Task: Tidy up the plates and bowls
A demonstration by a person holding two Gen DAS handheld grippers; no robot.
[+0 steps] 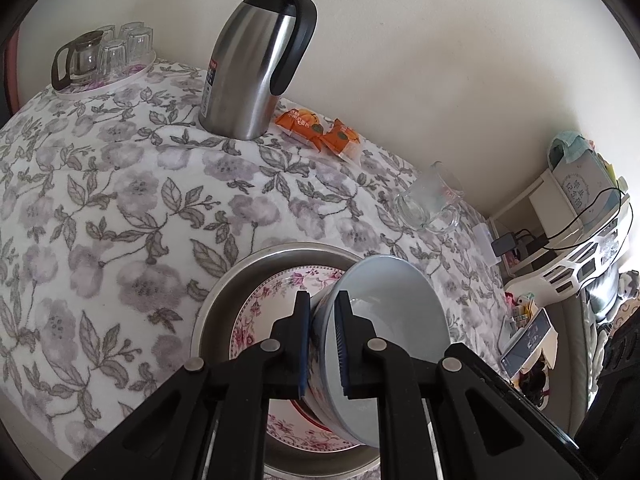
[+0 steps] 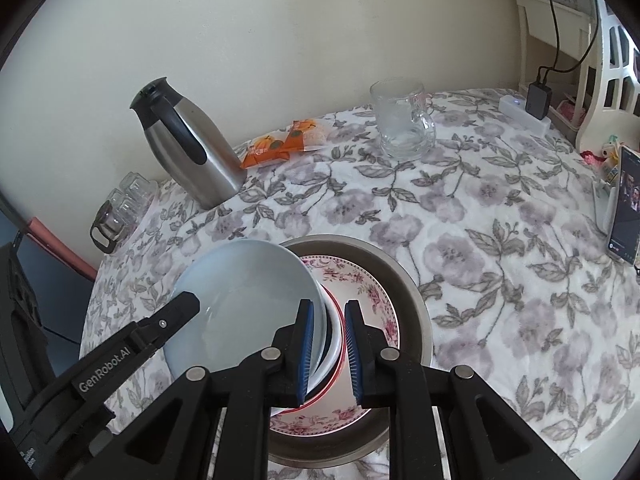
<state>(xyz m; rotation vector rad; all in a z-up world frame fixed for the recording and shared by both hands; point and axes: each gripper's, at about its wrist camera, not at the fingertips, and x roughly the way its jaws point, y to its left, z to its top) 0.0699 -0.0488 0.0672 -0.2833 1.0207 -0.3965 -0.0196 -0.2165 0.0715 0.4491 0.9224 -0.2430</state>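
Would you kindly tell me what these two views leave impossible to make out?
- Centre of the floral plate: both views, hidden by the tilted pale blue bowl and the left gripper.
- Near rim of the metal tray: both views, hidden behind the right gripper.
- Whether the right jaws touch the bowl: unclear.
- Phone screen: right view, cut off by the edge.

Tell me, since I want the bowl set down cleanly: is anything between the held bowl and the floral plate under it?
Nothing visible. The pale blue bowl, tilted and gripped on opposite rims by the left gripper and right gripper, hangs directly over the floral plate in the metal pan; the plate's visible surface is bare.
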